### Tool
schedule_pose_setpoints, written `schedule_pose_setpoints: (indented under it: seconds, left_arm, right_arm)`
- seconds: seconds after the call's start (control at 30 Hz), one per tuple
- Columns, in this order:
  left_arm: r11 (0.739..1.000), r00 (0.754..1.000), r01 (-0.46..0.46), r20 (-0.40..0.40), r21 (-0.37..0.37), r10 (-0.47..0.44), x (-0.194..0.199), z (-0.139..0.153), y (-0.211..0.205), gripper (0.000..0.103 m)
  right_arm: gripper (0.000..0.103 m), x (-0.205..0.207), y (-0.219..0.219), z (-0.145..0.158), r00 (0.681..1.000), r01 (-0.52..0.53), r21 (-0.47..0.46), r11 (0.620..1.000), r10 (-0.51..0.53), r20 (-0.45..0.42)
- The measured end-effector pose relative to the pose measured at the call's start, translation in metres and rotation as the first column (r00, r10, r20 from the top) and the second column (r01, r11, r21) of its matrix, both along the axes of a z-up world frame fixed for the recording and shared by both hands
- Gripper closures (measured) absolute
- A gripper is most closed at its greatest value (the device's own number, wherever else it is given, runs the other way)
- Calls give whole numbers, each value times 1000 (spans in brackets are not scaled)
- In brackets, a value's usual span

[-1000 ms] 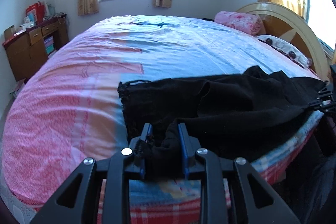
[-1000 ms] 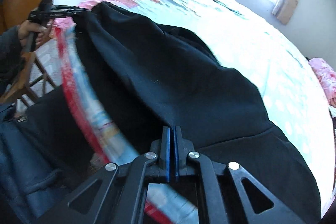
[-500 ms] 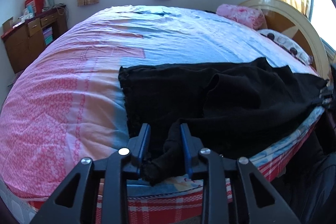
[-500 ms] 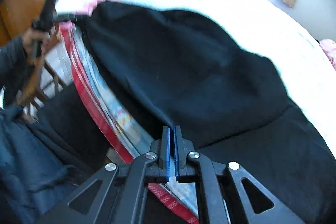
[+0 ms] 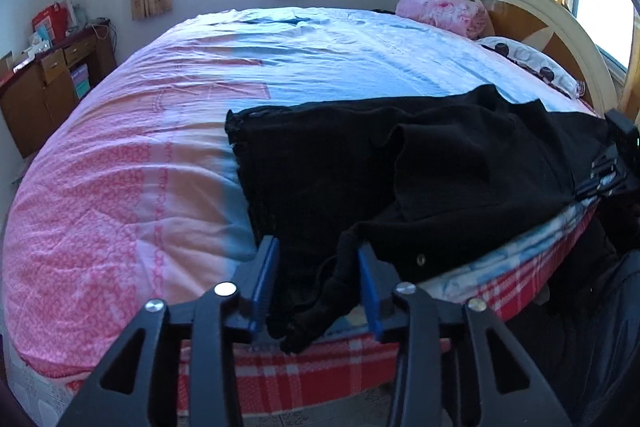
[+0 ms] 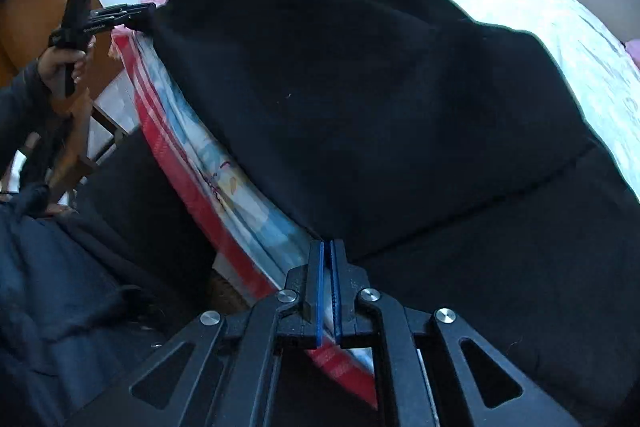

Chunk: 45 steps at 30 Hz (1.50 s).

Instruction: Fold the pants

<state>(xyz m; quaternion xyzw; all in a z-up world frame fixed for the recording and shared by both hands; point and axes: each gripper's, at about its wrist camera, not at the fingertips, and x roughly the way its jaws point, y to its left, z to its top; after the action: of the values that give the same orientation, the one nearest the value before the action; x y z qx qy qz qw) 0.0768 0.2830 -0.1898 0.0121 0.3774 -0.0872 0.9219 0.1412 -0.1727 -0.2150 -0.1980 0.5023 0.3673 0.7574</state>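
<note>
Black pants [image 5: 400, 167] lie spread along the near edge of the bed, also filling the right wrist view [image 6: 360, 99]. My left gripper [image 5: 318, 255] is open, its blue pads either side of a loose bunch of the pants' end that droops over the bed edge. In the right wrist view it shows at the far left [image 6: 138, 15], at the pants' end. My right gripper [image 6: 327, 251] has its pads nearly closed at the pants' other end by the bed edge; whether cloth is pinched between them is unclear. It shows at the far right of the left wrist view [image 5: 584, 193].
The bed [image 5: 160, 167] has a pink and light blue sheet and a red plaid side [image 5: 300, 375]. A pink pillow [image 5: 440, 13] and headboard [image 5: 532, 23] are at the far right. A wooden dresser [image 5: 44, 87] stands left. A dark garment [image 6: 60, 287] lies beside the bed.
My left gripper's jaws have opened wider and let go of the pants' end, which now hangs loose between them. The pants have settled flatter on the bed.
</note>
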Motion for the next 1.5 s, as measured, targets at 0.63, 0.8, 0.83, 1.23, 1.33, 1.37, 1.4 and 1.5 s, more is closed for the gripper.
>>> schedule_pose_setpoints:
  seconds: [0.63, 0.8, 0.83, 1.23, 1.33, 1.37, 1.4, 1.5]
  left_arm:
    - [992, 1000, -18, 5, 127, 18, -30, 4, 12, 24]
    - [993, 997, -71, -18, 95, 73, -45, -9, 34, 24]
    - [992, 995, -93, -18, 82, 94, -48, -12, 40, 24]
    - [983, 962, -175, 205, -55, 183, -24, 34, 28, 12]
    - [990, 973, -139, 181, -19, 140, 0, 33, 4, 12]
    - [991, 976, -135, 170, -11, 134, 5, 31, -1, 12]
    - [991, 980, -131, 153, 6, 128, 12, 28, -6, 12]
    - [983, 984, -148, 114, 104, 136, 30, 22, -16, 12]
  right_arm:
    - [47, 128, 69, 67, 991, 106, 380, 919, -64, -121]
    - [47, 162, 106, 49, 979, 137, 377, 916, -68, -191]
    - [47, 170, 111, 42, 973, 157, 365, 918, -80, -218]
    - [98, 231, 117, 24, 936, 331, 330, 884, -264, -234]
    - [98, 235, 122, 8, 930, 349, 307, 885, -285, -234]
    - [98, 237, 120, 4, 926, 357, 318, 878, -286, -248]
    - [98, 236, 117, 5, 925, 356, 325, 876, -281, -256]
    - [69, 233, 106, 8, 925, 360, 298, 884, -297, -238]
